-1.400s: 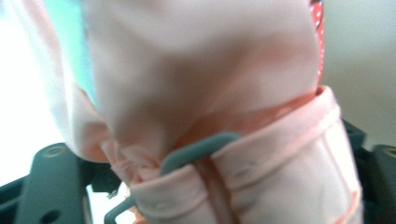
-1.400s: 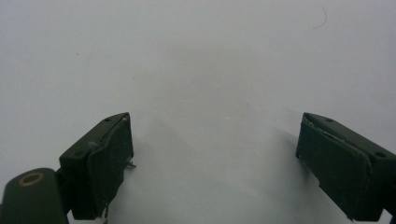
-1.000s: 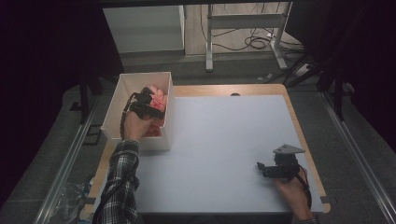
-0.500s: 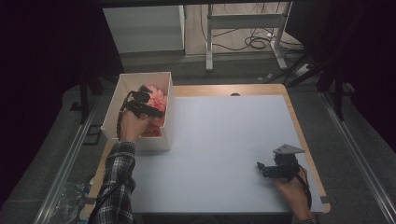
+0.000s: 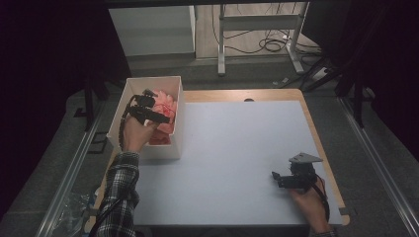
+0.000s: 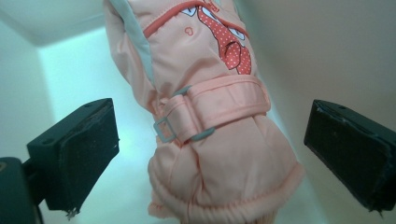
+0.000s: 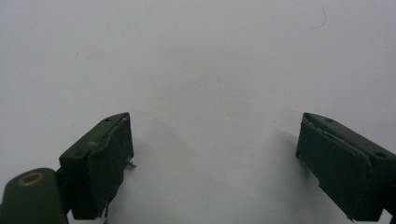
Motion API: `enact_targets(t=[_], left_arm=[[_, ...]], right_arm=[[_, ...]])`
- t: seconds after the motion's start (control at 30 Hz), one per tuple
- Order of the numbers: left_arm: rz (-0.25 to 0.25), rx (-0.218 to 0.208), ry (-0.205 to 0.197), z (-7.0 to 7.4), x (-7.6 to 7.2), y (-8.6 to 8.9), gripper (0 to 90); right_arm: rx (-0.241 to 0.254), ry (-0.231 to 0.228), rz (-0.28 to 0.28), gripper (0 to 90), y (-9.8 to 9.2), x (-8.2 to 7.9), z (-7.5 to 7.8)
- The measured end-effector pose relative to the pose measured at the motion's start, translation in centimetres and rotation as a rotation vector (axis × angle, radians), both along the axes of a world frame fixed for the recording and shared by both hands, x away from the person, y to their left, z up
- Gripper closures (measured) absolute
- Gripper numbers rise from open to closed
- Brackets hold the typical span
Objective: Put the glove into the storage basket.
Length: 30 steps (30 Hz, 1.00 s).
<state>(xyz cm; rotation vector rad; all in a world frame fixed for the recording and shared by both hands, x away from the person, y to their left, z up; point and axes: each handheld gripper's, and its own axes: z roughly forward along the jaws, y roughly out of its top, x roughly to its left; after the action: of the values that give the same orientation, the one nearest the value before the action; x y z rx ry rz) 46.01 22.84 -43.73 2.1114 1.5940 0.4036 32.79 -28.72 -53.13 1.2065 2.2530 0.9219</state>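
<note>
A pink mitten point(image 6: 205, 116) with a buckled strap and a red dotted patch lies inside the white box point(image 5: 148, 148) at the table's left edge. My left gripper point(image 6: 210, 154) hangs over it in the box; its jaws have just been opening. They stand wide on either side of the mitten, and the pads point(image 6: 88, 158) do not touch it. In the high view the left gripper point(image 5: 159, 112) sits above the pink mitten point(image 5: 167, 106). My right gripper point(image 5: 276, 177) rests near the table's front right, open point(image 7: 215, 163), with only bare white tabletop between its jaws.
The white tabletop point(image 5: 237, 143) spreads between the box and the right hand, with a wooden border point(image 5: 321, 143) along the right side. A desk frame point(image 5: 257, 39) and cables stand on the floor beyond the table. Metal rails point(image 5: 69, 182) run along both sides.
The left gripper has risen a little over the box and drifted slightly left, away from the mitten. The right gripper has stayed put.
</note>
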Motion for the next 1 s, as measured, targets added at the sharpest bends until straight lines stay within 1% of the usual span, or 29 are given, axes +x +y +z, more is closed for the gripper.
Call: enact_targets(t=[0.17, 0.3, 0.37, 0.43, 0.47, 0.5, 0.53, 0.57, 0.6, 0.63, 0.77, 0.9, 1.0], left_arm=[[-0.011, -0.001, -0.030, 0.7, -0.8, 0.3, 2.4], [-0.022, -0.003, -0.050, 1.0, -1.2, 0.3, 2.0], [-0.034, 0.003, -0.071, 1.4, -1.6, 0.3, 1.8], [-0.045, 0.007, -0.083, 1.6, -1.9, 0.3, 1.6], [-0.045, 0.007, -0.083, 1.6, -1.9, 0.3, 1.6], [-0.053, 0.004, -0.094, 1.8, -2.2, 0.2, 1.5], [-0.053, 0.004, -0.094, 1.8, -2.2, 0.2, 1.4], [-0.062, 0.006, -0.107, 2.0, -2.4, 0.2, 1.3], [-0.062, 0.006, -0.107, 2.0, -2.4, 0.2, 0.9], [-0.071, 0.009, -0.116, 2.2, -2.7, 0.1, 0.8], [-0.086, 0.002, -0.125, 2.6, -3.1, 0.1, 0.5], [-0.100, -0.014, -0.148, 3.3, -4.1, 0.0, 0.5], [-0.116, -0.011, -0.163, 3.6, -4.7, 0.0, 0.5]], right_arm=[[0.000, 0.000, 0.000, 11.2, 0.0, 0.0, 0.0], [0.000, 0.000, 0.000, 11.2, 0.0, 0.0, 0.0], [0.000, 0.000, 0.000, 11.2, 0.0, 0.0, 0.0], [0.000, 0.000, 0.000, 11.2, 0.0, 0.0, 0.0], [0.000, 0.000, 0.000, 11.2, 0.0, 0.0, 0.0], [0.000, 0.000, 0.000, 11.2, 0.0, 0.0, 0.0], [0.000, 0.000, 0.000, 11.2, 0.0, 0.0, 0.0], [0.000, -0.001, -0.001, 11.2, 0.0, 0.0, 0.0], [0.000, -0.001, -0.001, 11.2, 0.0, 0.0, 0.0], [0.000, 0.000, 0.000, 11.2, 0.0, 0.0, 0.0], [0.000, -0.001, -0.001, 11.2, 0.0, 0.0, 0.0], [0.001, -0.001, -0.001, 11.2, 0.0, 0.0, 0.0], [0.000, -0.001, -0.001, 11.2, 0.0, 0.0, 0.0]])
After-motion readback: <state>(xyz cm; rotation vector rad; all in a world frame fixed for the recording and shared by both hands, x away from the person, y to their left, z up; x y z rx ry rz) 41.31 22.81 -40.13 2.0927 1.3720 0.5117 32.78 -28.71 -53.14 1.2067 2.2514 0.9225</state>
